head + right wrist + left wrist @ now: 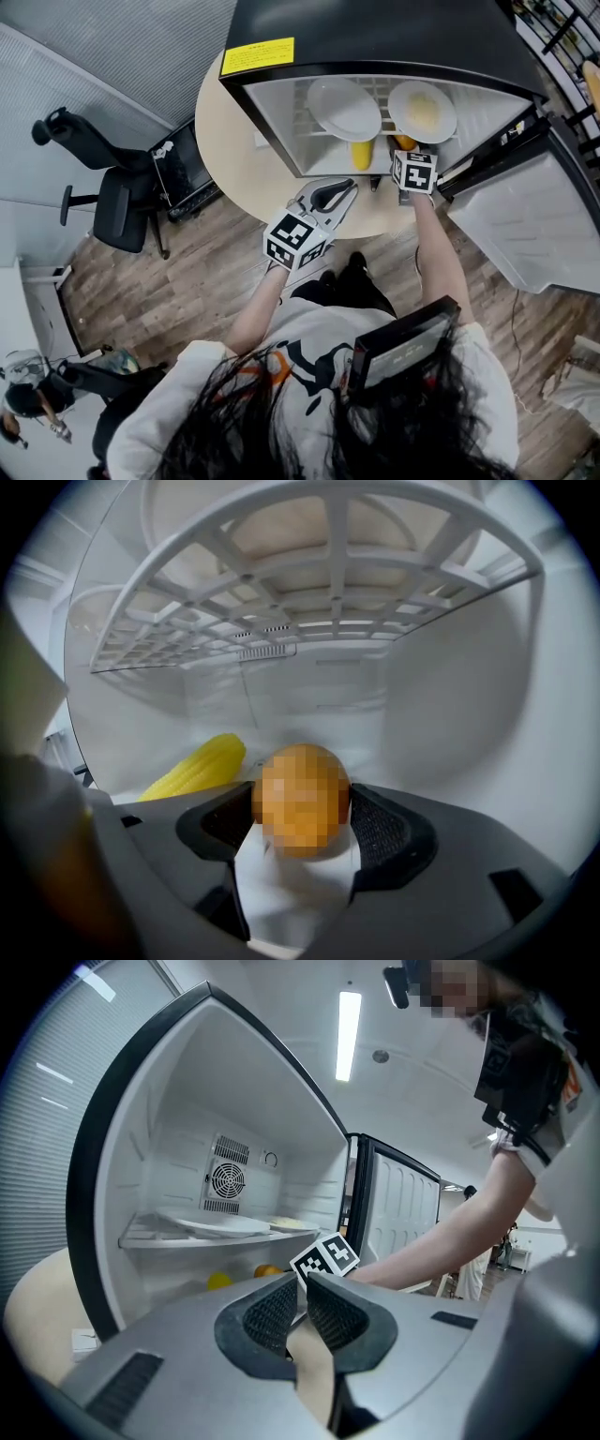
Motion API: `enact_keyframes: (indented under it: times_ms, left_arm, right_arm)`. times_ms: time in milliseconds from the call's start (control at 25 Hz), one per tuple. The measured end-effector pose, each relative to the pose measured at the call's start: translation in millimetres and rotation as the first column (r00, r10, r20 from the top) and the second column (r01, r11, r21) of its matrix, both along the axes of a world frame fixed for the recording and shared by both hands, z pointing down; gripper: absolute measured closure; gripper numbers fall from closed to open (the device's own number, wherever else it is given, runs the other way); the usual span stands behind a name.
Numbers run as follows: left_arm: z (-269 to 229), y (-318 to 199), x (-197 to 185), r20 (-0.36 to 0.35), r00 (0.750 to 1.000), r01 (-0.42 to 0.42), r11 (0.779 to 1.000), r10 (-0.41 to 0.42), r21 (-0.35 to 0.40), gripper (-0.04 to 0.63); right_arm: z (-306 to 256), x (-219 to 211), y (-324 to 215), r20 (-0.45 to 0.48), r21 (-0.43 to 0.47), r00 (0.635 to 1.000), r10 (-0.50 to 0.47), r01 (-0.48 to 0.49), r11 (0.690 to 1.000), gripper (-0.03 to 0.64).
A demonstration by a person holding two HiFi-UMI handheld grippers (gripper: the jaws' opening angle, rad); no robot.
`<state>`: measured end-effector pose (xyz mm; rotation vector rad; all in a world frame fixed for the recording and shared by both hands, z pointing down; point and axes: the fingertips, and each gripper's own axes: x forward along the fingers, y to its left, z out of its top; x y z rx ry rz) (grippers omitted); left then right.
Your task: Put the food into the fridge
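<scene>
Two plates (344,108), one corn (192,766); right claw (302,825) clamps orange (302,789).

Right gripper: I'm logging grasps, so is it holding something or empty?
Holding: the right gripper's jaws press both sides of a round orange food, inside the fridge.

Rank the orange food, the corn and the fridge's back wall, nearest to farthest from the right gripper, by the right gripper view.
1. Orange food: centre, between the jaws of the right gripper.
2. Corn: lying just behind, to the left.
3. Back wall: farthest, straight ahead below the wire shelf.
</scene>
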<state>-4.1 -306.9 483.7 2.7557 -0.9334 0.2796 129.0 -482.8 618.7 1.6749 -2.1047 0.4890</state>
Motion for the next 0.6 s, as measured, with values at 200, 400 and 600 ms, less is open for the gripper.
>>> enact_keyframes:
  times_ms: [200, 400, 600]
  left_arm:
    - [4, 4, -4, 0.015, 1.000, 0.004, 1.000, -0.004, -0.009, 0.569]
    - [5, 9, -4, 0.022, 1.000, -0.001, 1.000, 0.001, -0.011, 0.569]
    - [2, 12, -5, 0.017, 1.000, -0.002, 1.000, 0.003, -0.008, 0.569]
  right_arm:
    - [2, -7, 2, 0.025, 0.001, 1.000, -0.013, 0.013, 1.000, 0.295]
    - [2, -9, 9, 0.046, -0.018, 0.999, -0.011, 0.012, 1.000, 0.288]
    - [0, -5, 25, 0.036, -0.034, 0.999, 0.019, -0.018, 0.999, 0.285]
